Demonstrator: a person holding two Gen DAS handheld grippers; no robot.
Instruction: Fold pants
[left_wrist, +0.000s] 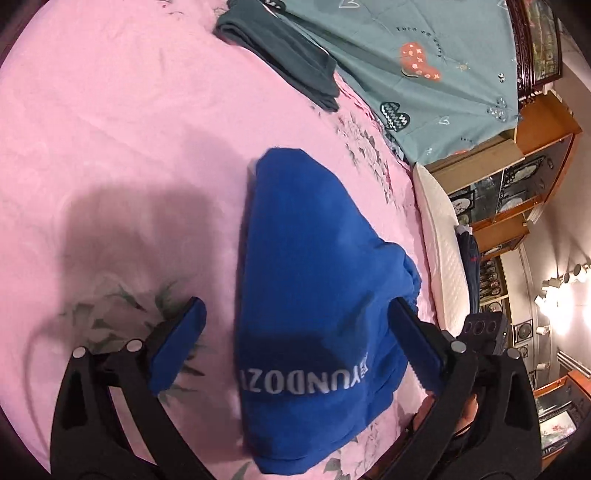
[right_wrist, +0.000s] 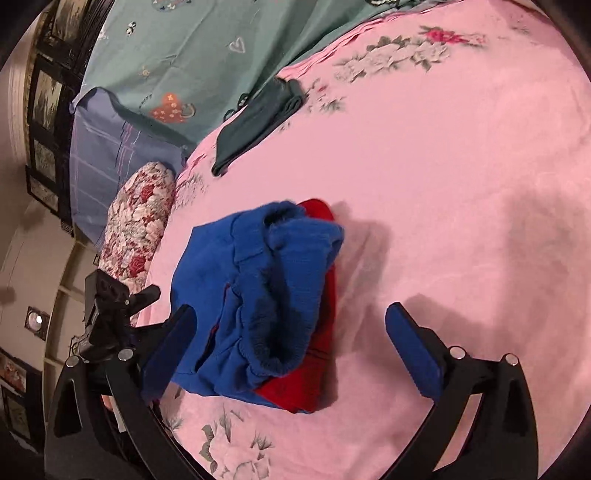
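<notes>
Pink floral bedsheet (left_wrist: 110, 129) covers the bed on which everything lies, with a teal patterned quilt (left_wrist: 424, 55) spread along its far side and wooden display cabinets against the wall beyond. Seen from the left wrist camera, the left gripper (left_wrist: 295, 314) tilts down toward the sheet with its blue-padded jaws spread wide, gripping nothing; the folded blue fleece pants (left_wrist: 314, 277) with white lettering lie on the sheet between the two fingers, and whether the right-hand pad touches the cloth is unclear. Part of the person's hand (left_wrist: 469, 410) shows behind that finger, next to the black body of the other tool. From the right wrist camera, the right gripper (right_wrist: 291, 314) likewise angles downward, its jaws standing wide apart and empty, with the same blue pants (right_wrist: 258, 288) bunched in a rumpled heap between the fingers, the elastic waistband uppermost. Beneath the heap a red garment (right_wrist: 314, 369) shows along its right edge. Farther off on the sheet lies a folded dark teal garment (right_wrist: 255, 122), well apart from the blue pants, and a floral pillow (right_wrist: 140, 221) rests at the bed's edge.
</notes>
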